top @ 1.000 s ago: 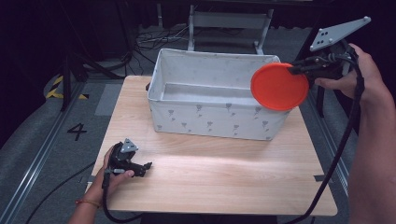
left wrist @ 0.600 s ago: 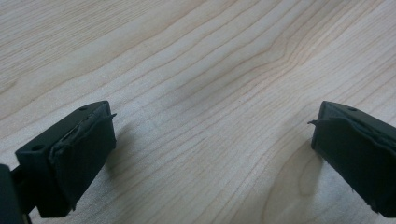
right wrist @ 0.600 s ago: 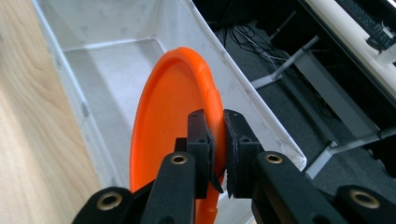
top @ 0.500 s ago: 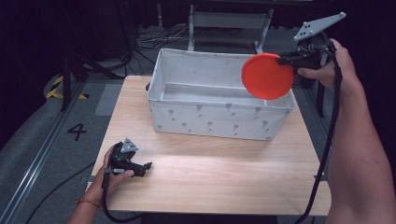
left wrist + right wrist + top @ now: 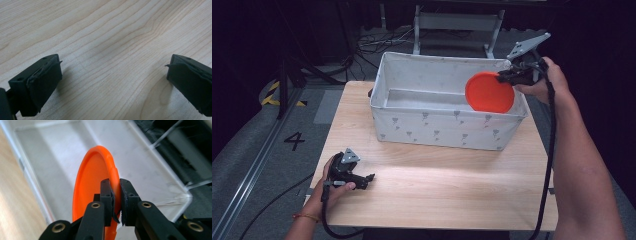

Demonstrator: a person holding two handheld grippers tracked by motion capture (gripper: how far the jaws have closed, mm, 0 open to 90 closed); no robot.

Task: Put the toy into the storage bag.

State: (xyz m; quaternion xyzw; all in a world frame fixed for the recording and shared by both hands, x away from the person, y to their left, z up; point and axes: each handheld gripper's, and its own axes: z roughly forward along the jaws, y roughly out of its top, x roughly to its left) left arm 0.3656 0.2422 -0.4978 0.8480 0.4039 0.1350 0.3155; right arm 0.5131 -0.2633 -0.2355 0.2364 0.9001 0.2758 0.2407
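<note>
Right now my right gripper (image 5: 503, 77) has its jaws pinched tight on the rim of the orange plate (image 5: 489, 92), holding it on edge over the right end of the white fabric bin (image 5: 447, 131). I judge the step is lowering it inside: keep it clear of the soft wall, then release low. My left gripper (image 5: 368, 178) rests on the worktop (image 5: 437, 185), jaws wide apart, empty.

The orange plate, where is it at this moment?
In the high view, the orange plate is at the right, held on edge by the right hand-held gripper over the right end of the white fabric bin.
</note>
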